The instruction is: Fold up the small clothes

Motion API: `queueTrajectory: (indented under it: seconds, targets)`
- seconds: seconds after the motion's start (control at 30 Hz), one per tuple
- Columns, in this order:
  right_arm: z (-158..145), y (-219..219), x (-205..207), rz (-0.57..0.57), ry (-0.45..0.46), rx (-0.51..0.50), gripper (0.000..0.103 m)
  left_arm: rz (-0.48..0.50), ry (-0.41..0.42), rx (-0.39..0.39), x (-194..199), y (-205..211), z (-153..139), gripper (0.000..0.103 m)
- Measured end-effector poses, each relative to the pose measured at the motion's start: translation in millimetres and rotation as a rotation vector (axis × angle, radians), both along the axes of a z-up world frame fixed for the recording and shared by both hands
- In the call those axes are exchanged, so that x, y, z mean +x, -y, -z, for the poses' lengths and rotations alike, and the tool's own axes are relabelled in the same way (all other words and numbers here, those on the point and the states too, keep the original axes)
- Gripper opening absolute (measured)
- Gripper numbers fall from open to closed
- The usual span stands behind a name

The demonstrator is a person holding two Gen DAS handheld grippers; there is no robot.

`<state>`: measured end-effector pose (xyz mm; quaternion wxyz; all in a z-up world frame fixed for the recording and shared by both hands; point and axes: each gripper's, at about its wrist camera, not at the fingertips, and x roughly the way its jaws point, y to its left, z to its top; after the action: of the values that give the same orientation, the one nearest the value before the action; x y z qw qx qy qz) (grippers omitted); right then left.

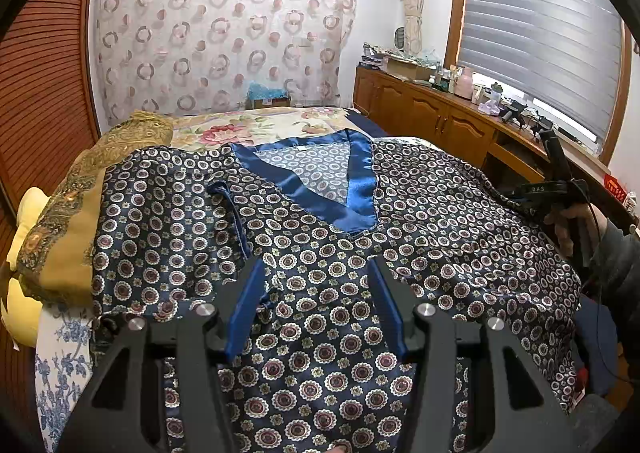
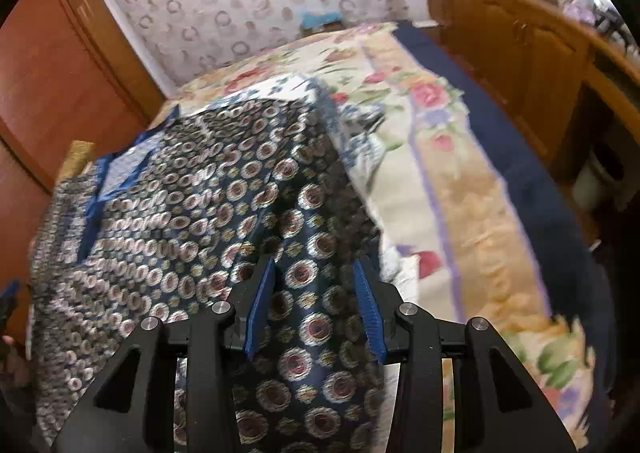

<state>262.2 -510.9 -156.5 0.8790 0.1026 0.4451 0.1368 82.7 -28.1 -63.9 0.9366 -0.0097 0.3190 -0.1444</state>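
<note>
My left gripper [image 1: 316, 273] jaws spread over patterned pajama top [image 1: 320, 253] on bed [image 1: 256, 125]; right gripper [image 2: 314, 273] jaws spread, cloth between, unpinched.

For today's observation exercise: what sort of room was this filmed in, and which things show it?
Most likely a bedroom: a bed with a floral cover, a louvred wooden wardrobe, and a cluttered wooden sideboard under a blinded window.

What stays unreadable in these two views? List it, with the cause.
- Navy satin top with circle print: its near hem, left wrist view, covered by the left gripper.
- Same top's blue collar band, right wrist view: smeared by motion blur.
- Small items on the wooden cabinet, left wrist view: too small.
</note>
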Motion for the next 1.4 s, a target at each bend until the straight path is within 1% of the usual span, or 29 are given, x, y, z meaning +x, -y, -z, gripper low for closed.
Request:
queueTrajectory:
  seconds: [0.03, 0.1, 0.17, 0.2, 0.27, 0.37, 0.47, 0.53, 0.6, 0.73, 0.8, 0.9, 0.93, 0.97, 1.03, 1.07, 1.1, 1.2, 1.3, 1.4]
  targets:
    - [0, -1, 0, -0.008, -0.005, 0.01, 0.04, 0.0, 0.0, 0.001, 0, 0, 0, 0.052]
    - [0, -3, -2, -0.025, -0.007, 0.017, 0.033, 0.001, -0.002, 0.002, 1, 1, 0, 0.052]
    - [-2, -4, -4, -0.025, -0.001, -0.003, 0.03, 0.003, -0.006, 0.003, 2, 1, 1, 0.052]
    - [-4, -4, -7, -0.021, 0.008, -0.019, 0.025, 0.004, -0.007, 0.003, 2, 2, 2, 0.052]
    - [-8, -4, -10, -0.011, 0.026, -0.062, 0.01, 0.006, -0.01, 0.003, 3, 2, 3, 0.052]
    - [-11, -7, -11, -0.012, 0.045, -0.123, 0.003, 0.009, -0.013, 0.003, 3, 3, 4, 0.052]
    - [-21, -15, -16, 0.016, 0.098, -0.24, 0.001, 0.009, -0.013, 0.004, 2, 3, 4, 0.052]
    - [-32, -20, -18, 0.018, 0.142, -0.247, 0.0, 0.005, -0.014, 0.003, 2, 2, 4, 0.052]
    - [-43, -28, -20, 0.008, 0.18, -0.253, 0.0, 0.002, -0.014, 0.003, 2, 1, 4, 0.052]
    - [-66, -61, -22, -0.069, 0.246, -0.252, 0.0, -0.002, -0.014, -0.001, 2, -2, 4, 0.052]
    - [-71, -71, -23, -0.095, 0.267, -0.244, 0.0, -0.004, -0.016, -0.002, 2, -3, 5, 0.052]
    - [-68, -66, -18, -0.065, 0.261, -0.25, 0.0, -0.003, -0.017, -0.003, 1, -4, 5, 0.052]
    - [-65, -62, -17, -0.051, 0.251, -0.248, 0.004, -0.002, -0.016, -0.002, 0, -4, 5, 0.052]
    - [-61, -55, -16, -0.026, 0.235, -0.241, 0.015, -0.002, -0.016, -0.003, 0, -4, 6, 0.052]
    - [-53, -38, -17, 0.023, 0.194, -0.229, 0.02, 0.0, -0.021, -0.007, -1, -4, 7, 0.052]
    - [-50, -31, -21, 0.038, 0.186, -0.23, 0.021, 0.003, -0.023, -0.005, -1, -2, 7, 0.052]
    - [-48, -26, -28, 0.049, 0.186, -0.24, 0.024, 0.006, -0.025, -0.002, -1, -1, 8, 0.052]
    - [-43, -8, -62, 0.081, 0.188, -0.283, 0.027, 0.017, -0.029, 0.008, -2, 3, 9, 0.052]
    - [-38, 1, -93, 0.067, 0.183, -0.285, 0.029, 0.023, -0.034, 0.013, -1, 7, 10, 0.052]
    - [-28, -2, -113, 0.033, 0.161, -0.287, 0.03, 0.027, -0.041, 0.018, 2, 11, 12, 0.052]
